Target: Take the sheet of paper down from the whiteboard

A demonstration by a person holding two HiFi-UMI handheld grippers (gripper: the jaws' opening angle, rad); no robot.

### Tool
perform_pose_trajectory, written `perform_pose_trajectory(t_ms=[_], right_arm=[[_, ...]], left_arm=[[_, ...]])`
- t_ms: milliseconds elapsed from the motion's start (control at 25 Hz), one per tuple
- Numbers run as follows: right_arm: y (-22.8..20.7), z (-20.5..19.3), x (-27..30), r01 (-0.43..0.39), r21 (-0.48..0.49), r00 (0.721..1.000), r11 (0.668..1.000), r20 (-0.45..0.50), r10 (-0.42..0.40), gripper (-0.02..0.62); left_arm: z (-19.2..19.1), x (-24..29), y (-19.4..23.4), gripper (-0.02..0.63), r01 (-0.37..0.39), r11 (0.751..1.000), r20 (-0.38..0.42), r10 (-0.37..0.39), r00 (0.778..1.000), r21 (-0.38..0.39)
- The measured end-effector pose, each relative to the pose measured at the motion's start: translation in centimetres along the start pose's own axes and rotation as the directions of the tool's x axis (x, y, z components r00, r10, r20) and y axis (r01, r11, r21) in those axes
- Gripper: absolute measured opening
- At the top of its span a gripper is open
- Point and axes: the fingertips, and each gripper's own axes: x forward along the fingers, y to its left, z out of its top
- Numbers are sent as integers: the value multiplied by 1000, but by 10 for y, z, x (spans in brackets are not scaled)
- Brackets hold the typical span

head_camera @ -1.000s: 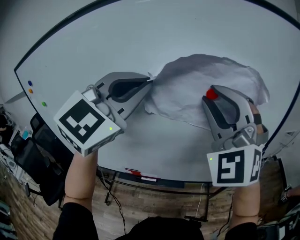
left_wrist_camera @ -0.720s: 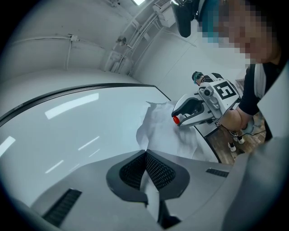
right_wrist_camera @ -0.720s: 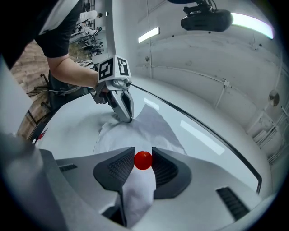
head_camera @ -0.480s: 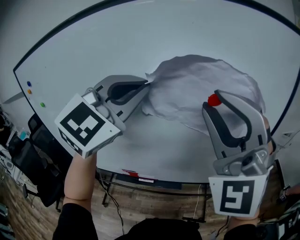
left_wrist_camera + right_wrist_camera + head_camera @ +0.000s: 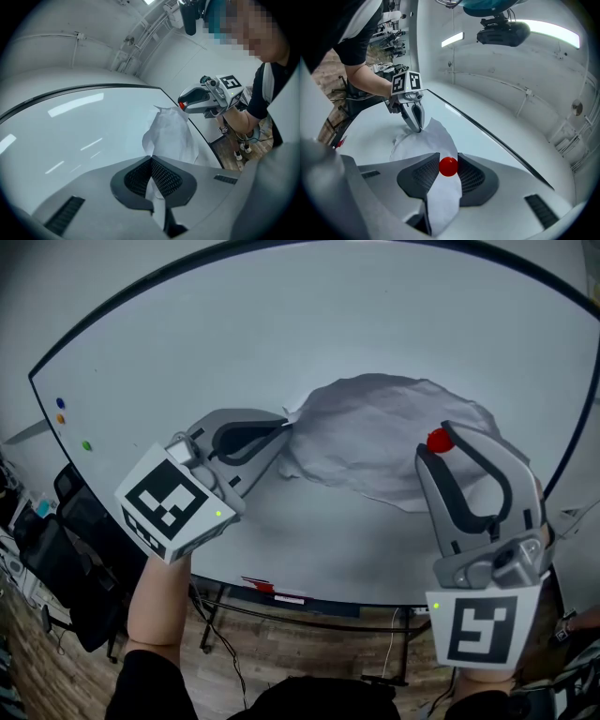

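we have the left gripper (image 5: pixel 286 423) clamped shut on the left edge of the crumpled sheet of paper (image 5: pixel 375 432), which lies against the whiteboard (image 5: pixel 281 324). our right gripper (image 5: pixel 441 439) pinches the red magnet (image 5: pixel 449 167) on the paper's right side.

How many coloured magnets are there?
4. Blue magnet, orange magnet and green magnet sit at the whiteboard's left edge; the red magnet is between the right gripper's jaws. Others may hide under the paper.
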Motion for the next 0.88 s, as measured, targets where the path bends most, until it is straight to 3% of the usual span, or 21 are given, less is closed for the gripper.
perform_pose_trajectory(t_ms=[360, 600, 760, 880], right_arm=[[-27, 1, 9, -4, 15, 1000, 1000, 9, 4, 126], [-20, -11, 10, 12, 36, 1000, 999, -5, -12, 126], [-19, -20, 18, 5, 48, 1000, 999, -17, -4, 126], [-17, -31, 28, -8, 50, 999, 999, -35, 10, 126]], left_arm=[[-24, -9, -19, 12, 33, 997, -47, -36, 998, -67], [-67, -27, -68, 12, 70, 986, -78, -82, 994, -149], [-86, -39, -99, 12, 87, 968, -84, -109, 990, -233], [-102, -43, -119, 12, 99, 940, -83, -133, 988, -328]])
